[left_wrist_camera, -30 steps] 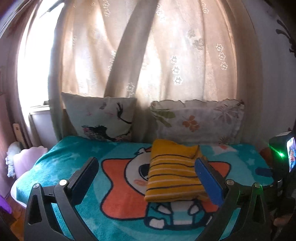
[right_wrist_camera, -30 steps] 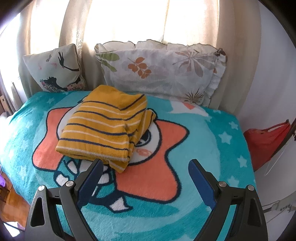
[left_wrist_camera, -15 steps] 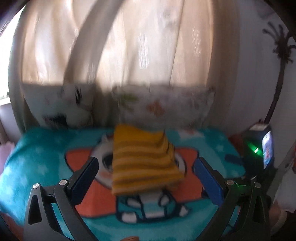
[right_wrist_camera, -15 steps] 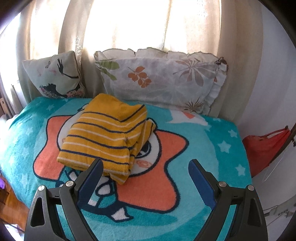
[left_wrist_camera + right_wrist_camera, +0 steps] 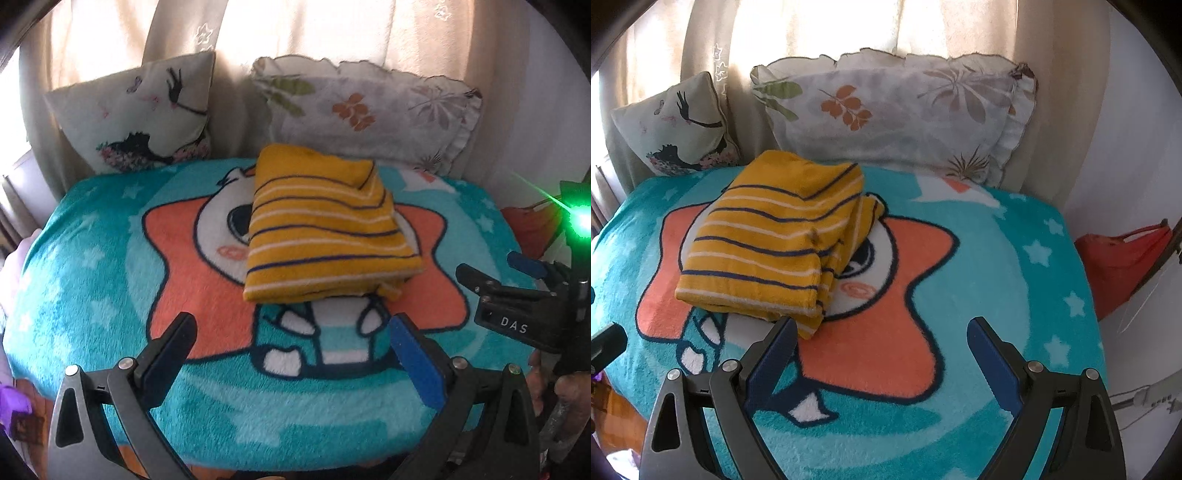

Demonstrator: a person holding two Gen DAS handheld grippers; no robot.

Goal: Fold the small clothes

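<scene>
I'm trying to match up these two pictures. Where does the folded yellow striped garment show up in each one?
Left wrist view: the yellow striped garment lies at centre, just beyond the open fingers.
Right wrist view: the same garment lies left of centre, beyond the near left finger.
Shared landmark: the leaf-print pillow right behind it.

A bed covered by a teal cartoon blanket with an orange star fills the room's middle. At its far edge, two pillows lean against beige curtains: a bird-print cushion at the far-left corner and a wider leaf-print pillow beside it. Daylight glows through the curtains behind the bed. A pale wall rises right of the bed, with a red bag low against it. Wooden floor shows at the bed's near-left corner.
</scene>
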